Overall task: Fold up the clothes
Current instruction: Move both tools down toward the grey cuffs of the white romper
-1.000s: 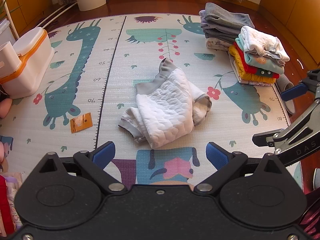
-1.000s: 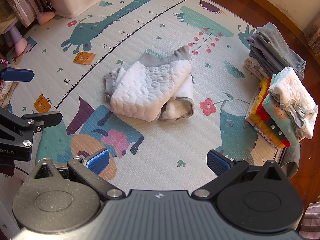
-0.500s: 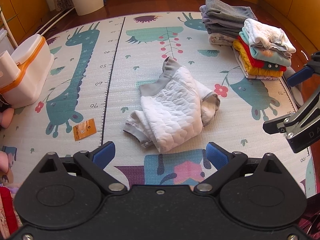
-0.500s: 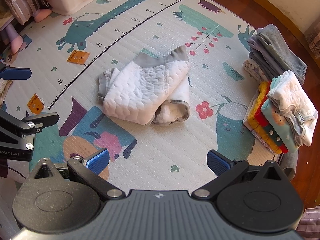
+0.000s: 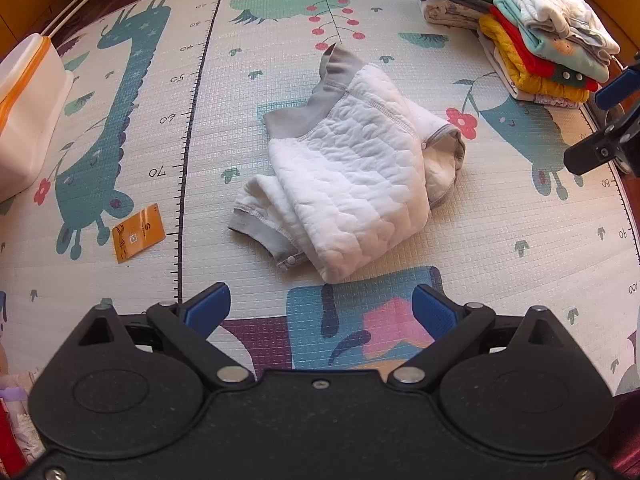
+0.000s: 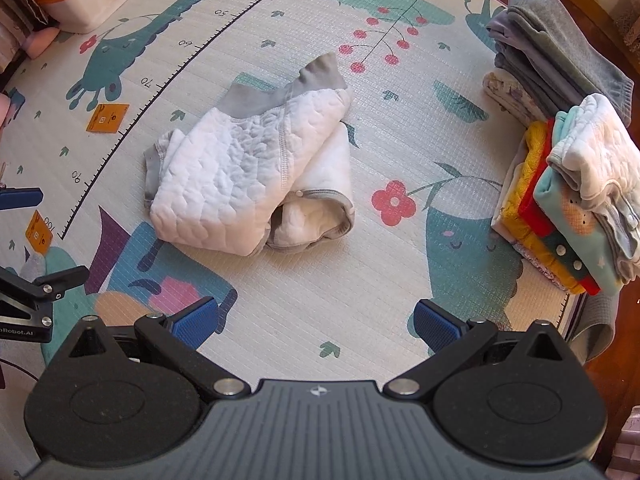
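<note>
A white quilted garment with grey trim lies loosely folded in the middle of the play mat; it also shows in the right wrist view. My left gripper hovers just short of its near edge, open, with nothing between the blue pads. My right gripper is open too, a little back from the garment's right side. The right gripper's finger appears at the right edge of the left wrist view, and the left gripper's finger at the left edge of the right wrist view.
Two stacks of folded clothes stand at the mat's far right: grey ones and a colourful pile. A white box with an orange band sits at the left. Orange cards lie on the mat.
Both grippers have moved forward and lower toward the garment, which now looks larger in both views. The garment has not moved and both grippers stay open.
</note>
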Demonstrator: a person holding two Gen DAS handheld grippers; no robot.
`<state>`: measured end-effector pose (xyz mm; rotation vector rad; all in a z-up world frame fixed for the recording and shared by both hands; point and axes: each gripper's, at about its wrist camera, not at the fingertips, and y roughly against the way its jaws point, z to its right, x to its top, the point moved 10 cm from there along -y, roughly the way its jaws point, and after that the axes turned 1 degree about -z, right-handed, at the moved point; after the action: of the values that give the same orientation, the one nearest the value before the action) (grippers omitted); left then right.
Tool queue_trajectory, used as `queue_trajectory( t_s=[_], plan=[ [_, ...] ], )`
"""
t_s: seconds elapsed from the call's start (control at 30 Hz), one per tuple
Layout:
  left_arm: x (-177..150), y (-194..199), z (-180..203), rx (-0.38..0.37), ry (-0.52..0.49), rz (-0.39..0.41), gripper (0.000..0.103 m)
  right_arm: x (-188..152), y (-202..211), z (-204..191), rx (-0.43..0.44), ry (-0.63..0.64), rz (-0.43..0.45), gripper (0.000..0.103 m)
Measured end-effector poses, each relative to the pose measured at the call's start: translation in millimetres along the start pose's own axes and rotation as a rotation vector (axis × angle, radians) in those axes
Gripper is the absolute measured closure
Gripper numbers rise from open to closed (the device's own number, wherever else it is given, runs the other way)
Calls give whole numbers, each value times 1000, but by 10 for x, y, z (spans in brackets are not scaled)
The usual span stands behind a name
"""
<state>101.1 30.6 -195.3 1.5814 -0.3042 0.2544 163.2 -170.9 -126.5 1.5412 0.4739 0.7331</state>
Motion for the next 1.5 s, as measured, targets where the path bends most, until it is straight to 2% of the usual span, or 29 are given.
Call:
queue_trajectory(
  t_s=[0.07,0.27,0.37,0.43,0.53,0.67,0.7,0.8,0.87,0.9,0.97,1.13,1.37,1.5],
  plan=[
    [30,-112,-40,-13,11,-20,5,20,-134,23,-25,0,-7,0],
    [165,-343,-206,-25,-9,-53,5,109,-462,90,36,-49,-15,0],
    [351,-344,-323,-5,-78,-82,5,176,-586,205,64,-94,-12,2],
    [477,-343,-403,8,-124,-101,5,221,-648,268,88,-116,7,8],
    [683,-252,-428,-3,-208,-92,5,288,-730,349,125,-145,41,10],
    [791,-291,-416,-64,-295,-127,5,322,-870,352,199,-166,65,12],
    [806,-329,-374,-107,-315,-131,5,307,-917,335,222,-174,64,13],
    [891,-478,-285,-147,-378,-107,5,249,-1049,327,261,-188,70,23],
    [987,-599,-246,-179,-410,-68,5,212,-1127,346,270,-190,82,38],
    [1035,-677,-246,-197,-409,-51,5,193,-1167,356,275,-191,87,41],
    [1119,-841,-259,-222,-402,-25,7,172,-1221,393,263,-187,108,42],
    [1304,-1295,-362,-219,-401,-17,29,210,-1360,500,205,-171,139,42],
    [1599,-1591,-374,-269,-391,16,31,250,-1523,502,194,-170,153,42],
    [1693,-1633,-257,-305,-439,40,34,261,-1588,455,184,-150,164,42]
  ],
)
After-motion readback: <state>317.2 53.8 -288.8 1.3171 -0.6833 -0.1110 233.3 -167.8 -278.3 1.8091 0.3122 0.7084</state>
